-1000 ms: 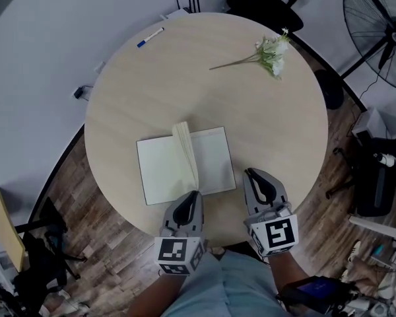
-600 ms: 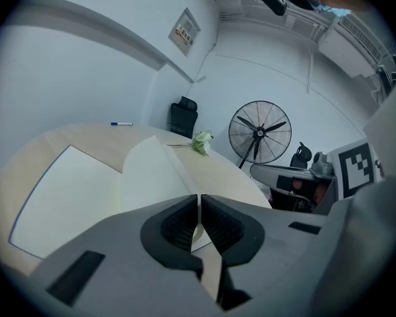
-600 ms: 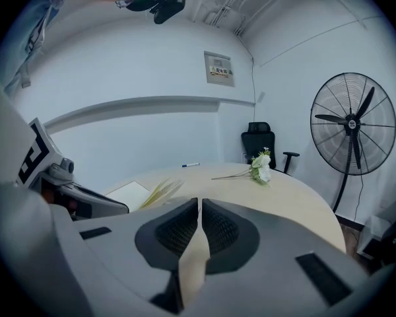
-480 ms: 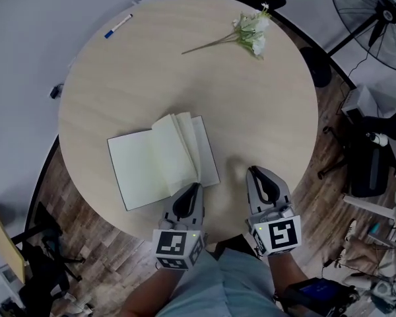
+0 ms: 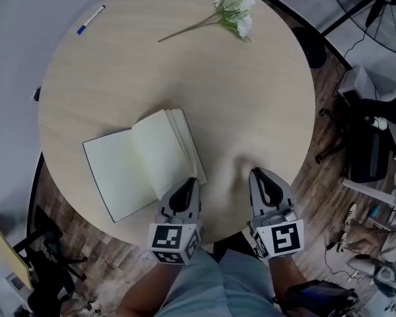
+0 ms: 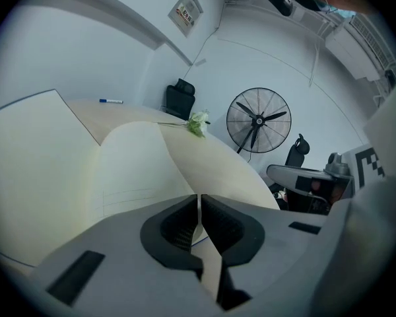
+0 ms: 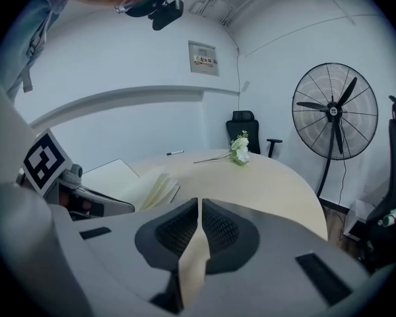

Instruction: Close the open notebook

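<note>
Notebook open on worktop, spread skewed, spine running away from my left gripper, pages fanned. Left and right gripper fingers both together.

cream-paged notebook with dark cover edge, pale wood-grain table, white green-stemmed flowers, blue-and-white pen.

the round pale wooden table gives wide bare room through its middle and out to 3 o'clock. the open cream-paged notebook, pages fanned up, fills 8 o'clock. a white flower sprig blocks 1 o'clock; a blue-capped white pen lies at the 11 o'clock rim.
</note>
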